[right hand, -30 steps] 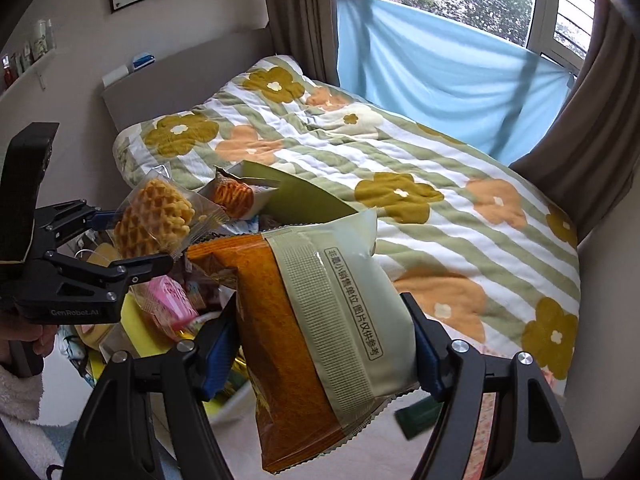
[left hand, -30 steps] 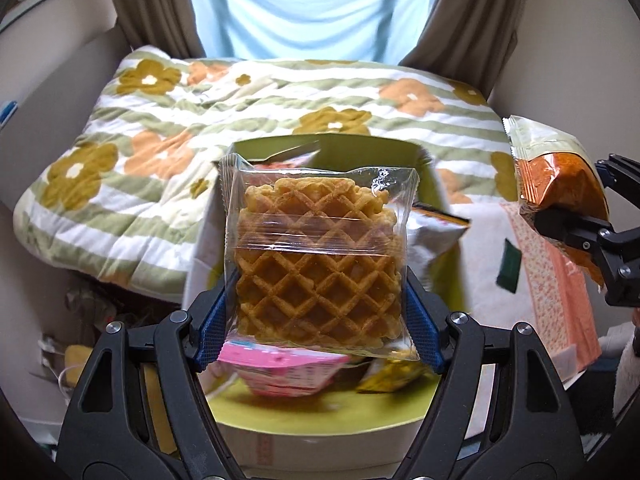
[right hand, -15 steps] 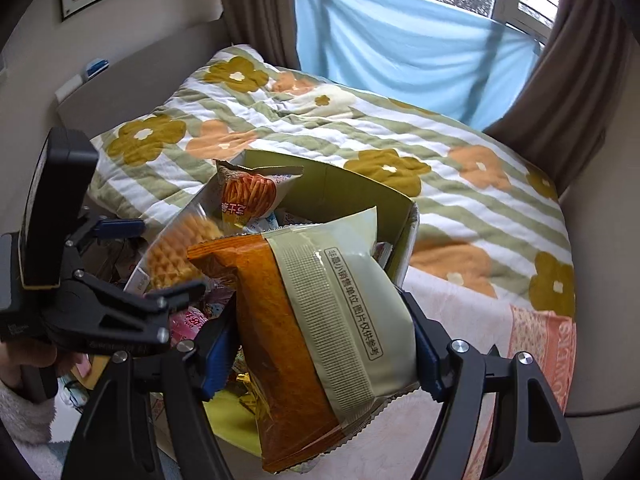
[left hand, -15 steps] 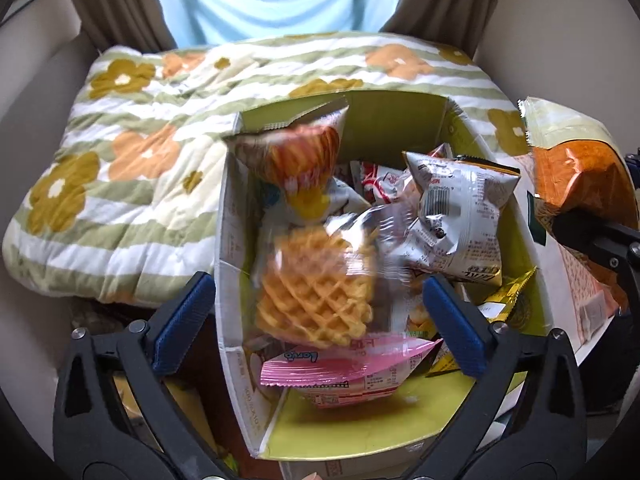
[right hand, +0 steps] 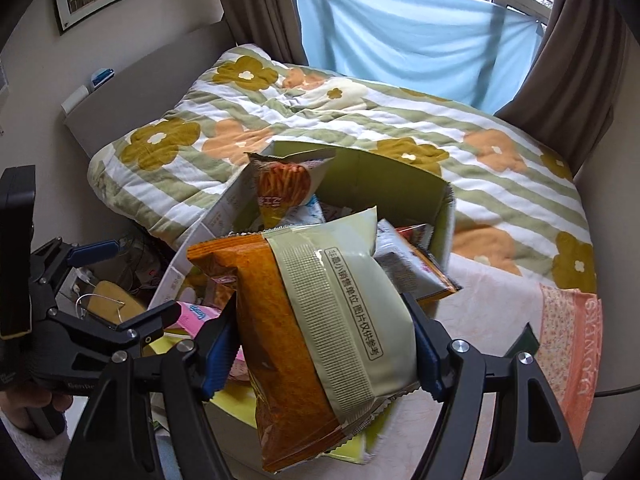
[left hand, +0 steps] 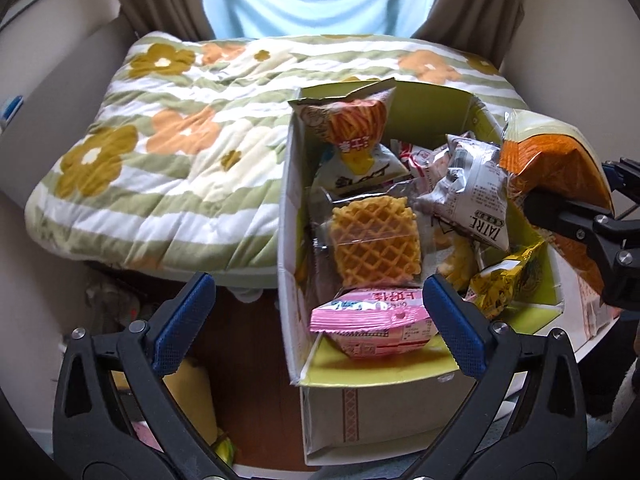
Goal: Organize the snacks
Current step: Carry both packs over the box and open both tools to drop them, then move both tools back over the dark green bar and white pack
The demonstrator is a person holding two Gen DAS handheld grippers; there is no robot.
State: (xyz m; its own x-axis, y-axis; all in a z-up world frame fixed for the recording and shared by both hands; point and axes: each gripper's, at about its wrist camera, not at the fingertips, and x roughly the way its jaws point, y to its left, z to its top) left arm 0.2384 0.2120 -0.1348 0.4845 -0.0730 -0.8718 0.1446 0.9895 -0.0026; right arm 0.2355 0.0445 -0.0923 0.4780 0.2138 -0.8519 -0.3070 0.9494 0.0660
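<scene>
A cardboard box with a green inside (left hand: 428,104) holds several snack packets. The clear waffle pack (left hand: 376,244) lies in it, above a pink packet (left hand: 372,322) and below an orange fries bag (left hand: 354,128). My left gripper (left hand: 316,316) is open and empty above the box's near left corner; it also shows in the right wrist view (right hand: 116,280). My right gripper (right hand: 324,348) is shut on an orange and pale green snack bag (right hand: 320,320) and holds it over the box's right side. The bag also shows in the left wrist view (left hand: 556,160).
A flowered quilt (left hand: 168,148) covers the bed behind and left of the box. A floral cloth (right hand: 568,352) lies right of the box. Clutter and a yellow object (left hand: 192,392) sit on the floor at the left. Curtains (right hand: 404,24) hang behind.
My left gripper opened and let go of the waffle pack, which dropped into the box. The right gripper has carried its bag closer over the box.
</scene>
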